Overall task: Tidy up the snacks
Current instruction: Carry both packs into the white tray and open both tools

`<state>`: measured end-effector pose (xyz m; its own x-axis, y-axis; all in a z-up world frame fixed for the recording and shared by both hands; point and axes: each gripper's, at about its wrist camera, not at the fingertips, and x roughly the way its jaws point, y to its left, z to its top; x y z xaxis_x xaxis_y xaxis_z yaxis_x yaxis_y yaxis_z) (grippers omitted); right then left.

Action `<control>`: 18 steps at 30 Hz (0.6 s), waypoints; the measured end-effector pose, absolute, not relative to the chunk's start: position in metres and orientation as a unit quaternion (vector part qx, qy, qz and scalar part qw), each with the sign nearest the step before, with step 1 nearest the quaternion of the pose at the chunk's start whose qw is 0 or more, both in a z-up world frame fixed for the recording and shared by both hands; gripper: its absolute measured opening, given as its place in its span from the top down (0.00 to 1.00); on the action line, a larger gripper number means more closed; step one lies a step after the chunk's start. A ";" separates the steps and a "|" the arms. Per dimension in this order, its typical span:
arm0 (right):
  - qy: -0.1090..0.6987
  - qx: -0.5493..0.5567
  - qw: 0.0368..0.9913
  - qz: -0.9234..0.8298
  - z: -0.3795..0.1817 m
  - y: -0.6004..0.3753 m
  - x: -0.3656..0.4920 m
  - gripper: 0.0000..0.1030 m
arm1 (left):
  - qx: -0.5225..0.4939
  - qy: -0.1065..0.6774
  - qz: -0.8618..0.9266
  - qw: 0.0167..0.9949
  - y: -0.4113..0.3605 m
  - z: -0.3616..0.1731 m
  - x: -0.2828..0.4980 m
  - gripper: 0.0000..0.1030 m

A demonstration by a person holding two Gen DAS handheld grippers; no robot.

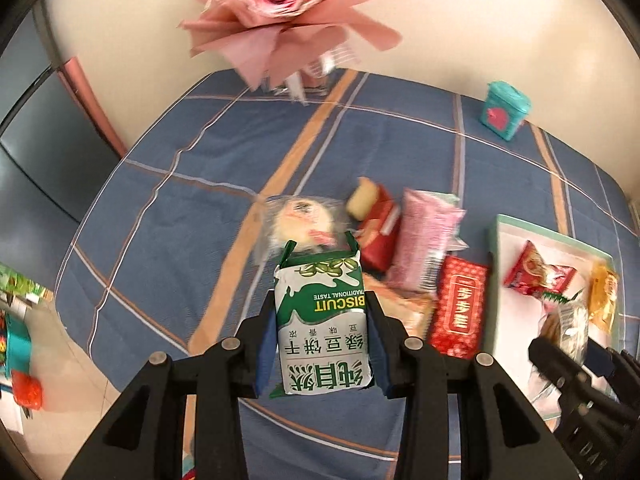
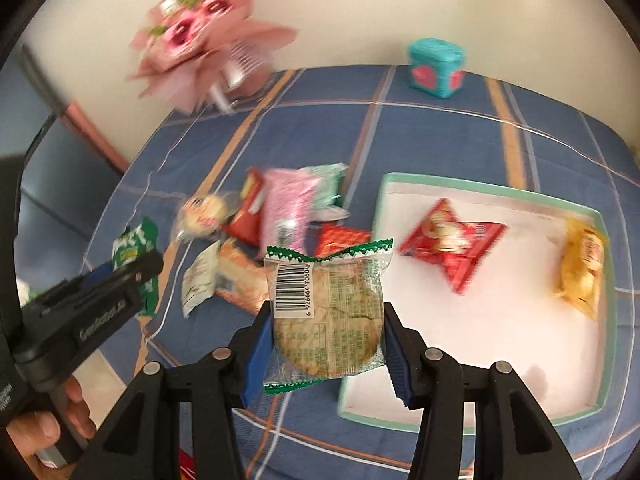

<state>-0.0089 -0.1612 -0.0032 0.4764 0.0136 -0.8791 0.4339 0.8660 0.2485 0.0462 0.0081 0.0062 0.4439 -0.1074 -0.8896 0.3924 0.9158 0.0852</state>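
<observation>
**Listener:** What do your two grippers have right now?

**Operator:** My left gripper (image 1: 322,328) is clamped on a green-and-white biscuit packet (image 1: 323,320), its pads pressing both long sides, the packet lifted above a blue plaid tablecloth (image 1: 168,208). My right gripper (image 2: 326,332) is squeezing a clear wrapper with a round cookie (image 2: 328,312) inside, barcode facing me, also held off the cloth.

**Listener:** Where are the other snacks?

**Operator:** A loose heap lies in the middle of the cloth: a pink packet (image 2: 286,204), a red patterned packet (image 1: 460,312), a clear-wrapped round pastry (image 1: 302,220) and a few more touching or overlapping them. To the right of the heap sits a shallow white tray with a mint-green rim (image 2: 480,186). Inside it lie a red snack bag (image 2: 452,242) and a yellow snack bag (image 2: 582,270), apart from each other.

**Listener:** Anything else on the table?

**Operator:** A pink wrapped bouquet (image 1: 276,12) at the far edge, and a teal box (image 2: 436,68) by the wall. From the right camera I also see the person's hand (image 2: 44,428) gripping the left tool's handle.
</observation>
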 end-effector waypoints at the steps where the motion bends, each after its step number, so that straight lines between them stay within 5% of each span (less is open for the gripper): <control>1: 0.492 0.233 0.828 -0.134 -0.002 -0.168 -0.013 0.48 | 0.144 0.504 -0.154 0.837 0.002 0.008 0.043 0.60; 18: 0.465 0.308 0.776 -0.295 -0.007 -0.287 -0.097 0.48 | 0.242 0.482 -0.252 0.804 -0.130 -0.003 -0.031 0.60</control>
<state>-0.0971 -0.2875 -0.0071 0.3940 -0.1714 -0.9030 0.7444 0.6357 0.2041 -0.0314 -0.1298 -0.0030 0.4092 -0.1716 -0.8962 0.6382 0.7558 0.1467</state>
